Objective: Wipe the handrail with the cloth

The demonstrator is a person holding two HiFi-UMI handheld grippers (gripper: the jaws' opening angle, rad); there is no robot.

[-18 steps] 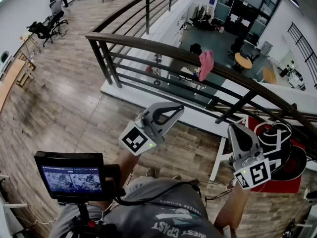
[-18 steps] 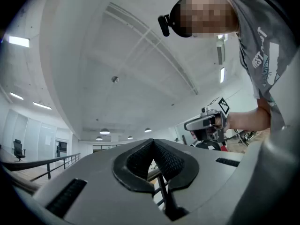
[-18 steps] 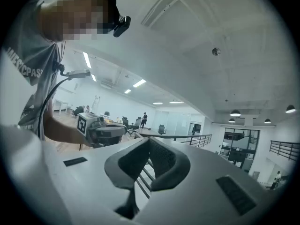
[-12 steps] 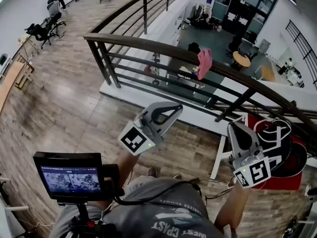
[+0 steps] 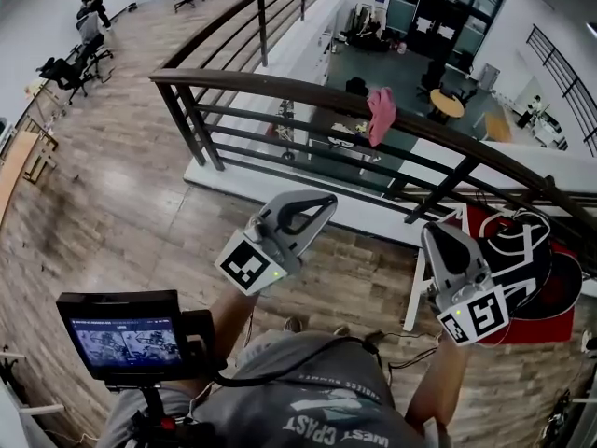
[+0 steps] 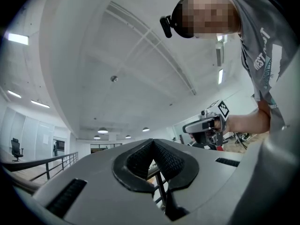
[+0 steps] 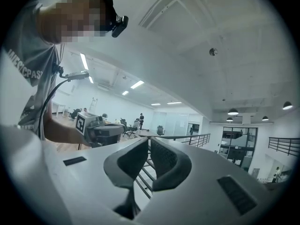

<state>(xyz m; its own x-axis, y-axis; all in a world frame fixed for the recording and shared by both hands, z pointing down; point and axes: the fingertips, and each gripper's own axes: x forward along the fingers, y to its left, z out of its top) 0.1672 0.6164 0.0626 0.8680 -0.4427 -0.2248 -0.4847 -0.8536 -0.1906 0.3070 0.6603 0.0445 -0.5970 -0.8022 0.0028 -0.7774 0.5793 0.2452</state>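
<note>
A dark wooden handrail (image 5: 280,89) on metal balusters crosses the head view from the left to the far right. A pink cloth (image 5: 380,113) hangs over it near the middle. Both grippers are held on my side of the rail, below the cloth and well apart from it. My left gripper (image 5: 330,200) (image 6: 152,143) is shut with nothing in it, pointing up and to the right. My right gripper (image 5: 431,232) (image 7: 149,140) is also shut and holds nothing. Each gripper view looks up at the ceiling and shows the other gripper, not the cloth.
Beyond the rail the floor drops to a lower level with a round table (image 5: 451,104). A white stand (image 5: 415,292) and a red mat with black cables (image 5: 527,273) lie near my right gripper. A small monitor (image 5: 126,334) sits at lower left. Office chairs (image 5: 61,68) stand far left.
The head view has shifted a little, so the rail and cloth sit slightly higher. Both grippers stay shut and hold about the same places.
</note>
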